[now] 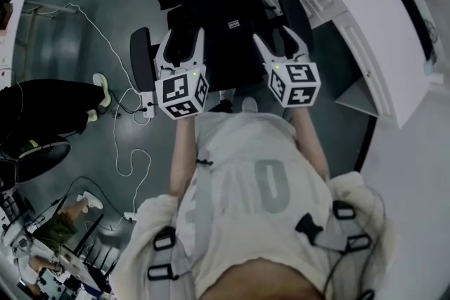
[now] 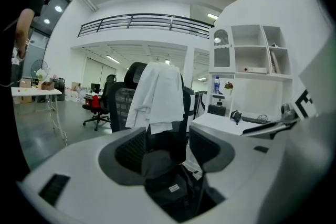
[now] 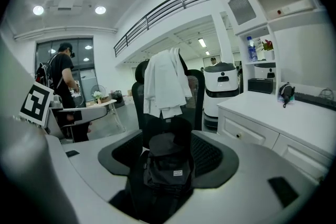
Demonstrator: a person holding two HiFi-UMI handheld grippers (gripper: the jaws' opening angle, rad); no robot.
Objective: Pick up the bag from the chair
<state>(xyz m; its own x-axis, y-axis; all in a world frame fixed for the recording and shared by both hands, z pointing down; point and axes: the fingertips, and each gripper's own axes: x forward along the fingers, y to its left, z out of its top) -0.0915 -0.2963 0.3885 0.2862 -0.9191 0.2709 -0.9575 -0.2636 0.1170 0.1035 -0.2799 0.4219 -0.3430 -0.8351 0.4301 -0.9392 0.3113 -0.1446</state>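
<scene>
1. Bag (image 1: 228, 31) sat on the seat of the chair (image 1: 143, 56), in the upper middle of the head view. It was black on black, so its outline was hard to trace there.
2. The left gripper (image 1: 183, 44) and right gripper (image 1: 280, 44) flanked it, both pointing toward the top of the frame. The bag lay between the two and just beyond their tips, and neither touched it.
3. In the left gripper view the jaws stood wide apart with nothing pressed between them. The bag appeared low in the gap, at the bottom centre of the frame and slightly right.
4. In the right gripper view the jaws were just as wide and empty. The bag stood squarely in the gap, upright, with its small label facing the camera.
5. The right gripper looked the better aligned. The bag's long axis seemed to run from bottom to top of that frame, so a grip would likely close across its width after moving forward and down.
</scene>
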